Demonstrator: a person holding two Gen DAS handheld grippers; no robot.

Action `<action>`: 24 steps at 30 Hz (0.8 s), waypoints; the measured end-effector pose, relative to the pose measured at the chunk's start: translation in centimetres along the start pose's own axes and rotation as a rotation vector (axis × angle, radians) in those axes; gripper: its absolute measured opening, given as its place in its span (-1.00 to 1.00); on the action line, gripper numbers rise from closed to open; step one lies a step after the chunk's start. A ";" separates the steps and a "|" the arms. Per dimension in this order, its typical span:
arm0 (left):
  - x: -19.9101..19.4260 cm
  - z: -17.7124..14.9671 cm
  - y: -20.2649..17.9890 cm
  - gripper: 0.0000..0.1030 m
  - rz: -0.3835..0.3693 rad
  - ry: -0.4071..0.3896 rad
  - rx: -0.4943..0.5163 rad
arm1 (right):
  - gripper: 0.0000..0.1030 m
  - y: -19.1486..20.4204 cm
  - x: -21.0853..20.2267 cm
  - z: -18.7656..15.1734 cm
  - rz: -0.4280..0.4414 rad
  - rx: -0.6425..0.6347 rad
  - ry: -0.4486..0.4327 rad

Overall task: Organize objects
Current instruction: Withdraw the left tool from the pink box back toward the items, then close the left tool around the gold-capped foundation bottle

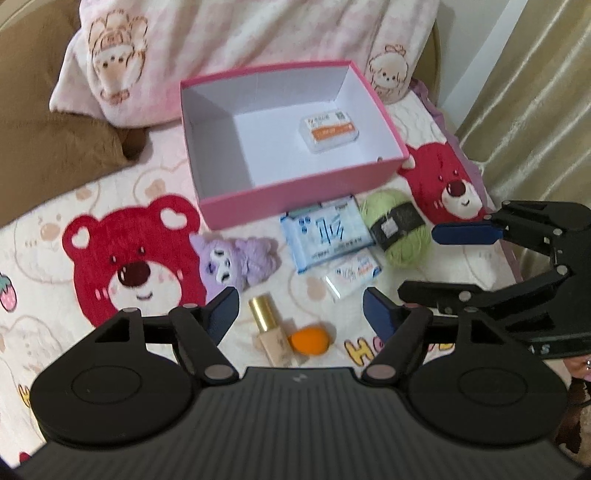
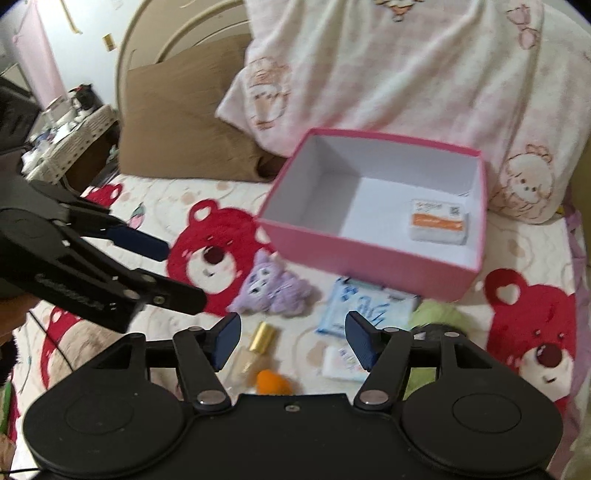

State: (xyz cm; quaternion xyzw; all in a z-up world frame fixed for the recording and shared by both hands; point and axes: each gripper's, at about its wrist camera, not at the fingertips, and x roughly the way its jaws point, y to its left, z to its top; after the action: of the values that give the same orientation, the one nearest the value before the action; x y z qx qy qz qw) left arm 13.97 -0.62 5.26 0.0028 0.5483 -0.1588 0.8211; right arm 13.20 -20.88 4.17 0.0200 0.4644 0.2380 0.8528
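Bed blanket (image 1: 55,206) with red bear print as work surface, pink pillow (image 1: 229,33) propped behind, brown cushion (image 2: 177,122) off to the side. Pink box (image 1: 295,188), lid off, sitting open-side up near the pillow, presumably the collection bin; white interior mostly bare, one small white-and-orange pack (image 1: 328,129) already lying flat near its right end. Everything else loose on the blanket just in front of the box's near wall, clustered within easy reach: green yarn ball (image 1: 402,225) with dark band toward the right, touching or nearly touching the blue wet-wipes pack (image 1: 325,232); smaller tissue pack (image 1: 352,275) just below that; purple plush (image 1: 236,262) to the left; foundation bottle (image 1: 273,332) with gold cap lying on its side; orange makeup sponge (image 1: 308,338) beside it, smallest item. Left gripper (image 1: 299,314) above the bottle and sponge, pointed steeply down, jaws parted fairly wide, nothing between the pads. Right gripper (image 2: 291,339) alongside, over the same cluster, also spread about as wide, also empty. Both raised off the blanket, not touching any item. Judging by layout: one item boxed, six to go; spread jaws suit a fresh pick.
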 end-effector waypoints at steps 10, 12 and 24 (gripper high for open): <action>2.9 -2.8 1.8 0.44 0.012 0.070 0.018 | 0.31 3.2 3.3 -4.2 0.100 -0.001 0.024; 3.9 -3.2 2.2 0.44 0.003 0.080 0.008 | 0.31 4.0 4.2 -5.1 0.120 -0.017 0.025; 9.8 -5.0 2.9 0.23 -0.068 0.095 -0.032 | 0.30 7.1 10.7 -8.3 0.097 -0.032 0.081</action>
State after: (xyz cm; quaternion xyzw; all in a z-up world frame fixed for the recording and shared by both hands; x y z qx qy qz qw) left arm 13.66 0.49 -6.04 -0.0212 0.5890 -0.1773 0.7881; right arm 8.66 -11.58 -7.11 0.0195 0.4933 0.2872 0.8208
